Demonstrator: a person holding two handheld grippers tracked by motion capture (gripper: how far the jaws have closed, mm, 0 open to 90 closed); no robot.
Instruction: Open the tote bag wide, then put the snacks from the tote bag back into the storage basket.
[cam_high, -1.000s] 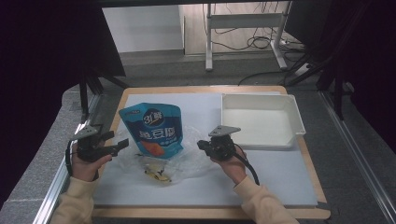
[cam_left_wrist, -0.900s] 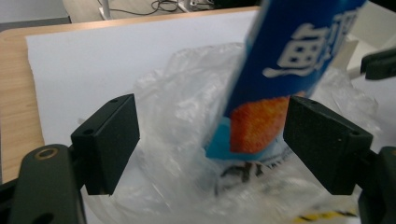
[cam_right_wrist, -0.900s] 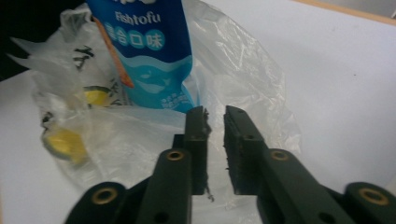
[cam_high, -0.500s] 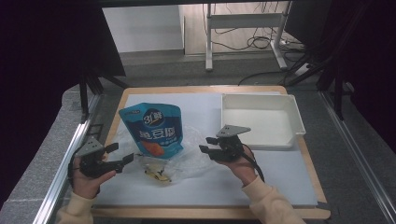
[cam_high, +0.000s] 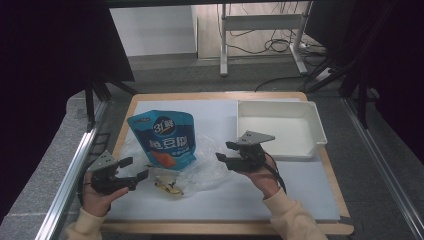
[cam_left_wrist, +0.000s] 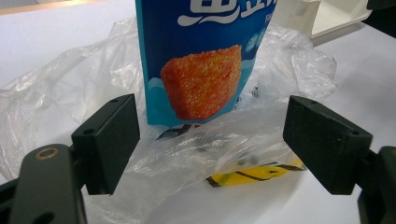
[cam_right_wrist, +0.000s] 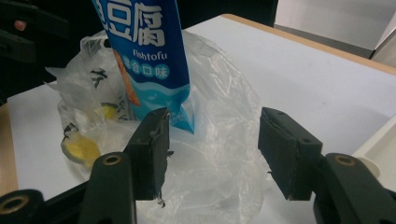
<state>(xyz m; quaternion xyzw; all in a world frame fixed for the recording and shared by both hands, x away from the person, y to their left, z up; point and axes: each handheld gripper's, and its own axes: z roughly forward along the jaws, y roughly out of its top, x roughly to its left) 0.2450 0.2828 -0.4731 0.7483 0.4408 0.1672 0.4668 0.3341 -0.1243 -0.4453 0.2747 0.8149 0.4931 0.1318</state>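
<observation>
Peeking through a crumpled clear bag (cam_high: 200, 172), a yellow packet (cam_left_wrist: 254, 171) is half hidden ahead of the spread left gripper (cam_high: 135, 169); beyond the right gripper (cam_high: 225, 151), its jaws just opened and empty, a blue pouch (cam_right_wrist: 147, 60) reads "Fishtofu".

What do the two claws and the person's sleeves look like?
Both the left claw and the right claw are black, each with two flat rectangular jaws and a grey three-cornered plate on top. A black cable trails from the right one. The person wears cream-coloured sleeves.
</observation>
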